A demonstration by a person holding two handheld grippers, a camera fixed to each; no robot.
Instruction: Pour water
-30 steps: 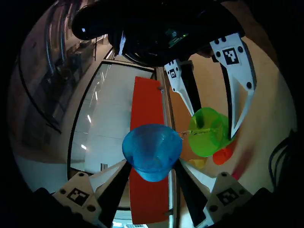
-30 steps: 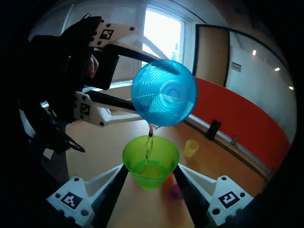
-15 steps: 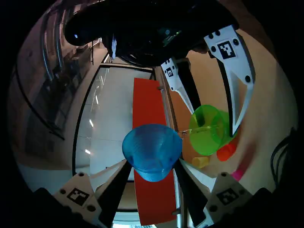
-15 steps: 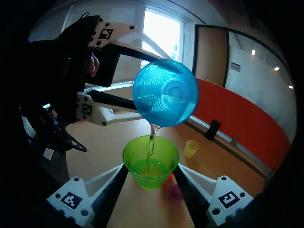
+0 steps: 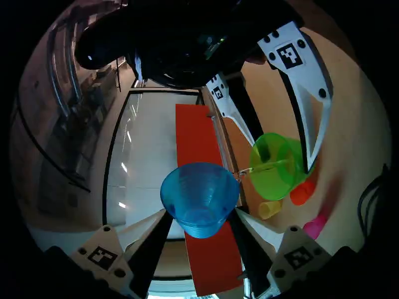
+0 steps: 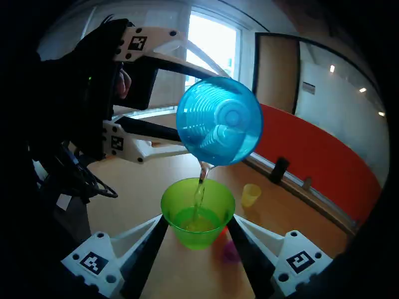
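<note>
Blue cup point(image 6: 219, 122) tipped, water point(image 6: 201, 187) streaming into green cup point(image 6: 198, 214); square markers point(image 6: 94, 262) on jaws.

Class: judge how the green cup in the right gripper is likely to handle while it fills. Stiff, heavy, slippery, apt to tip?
The green cup looks like thin translucent plastic, so probably light and slightly squashy. Water pooling inside likely makes it heavier. Its smooth tapered wall could slip in the right gripper.
</note>
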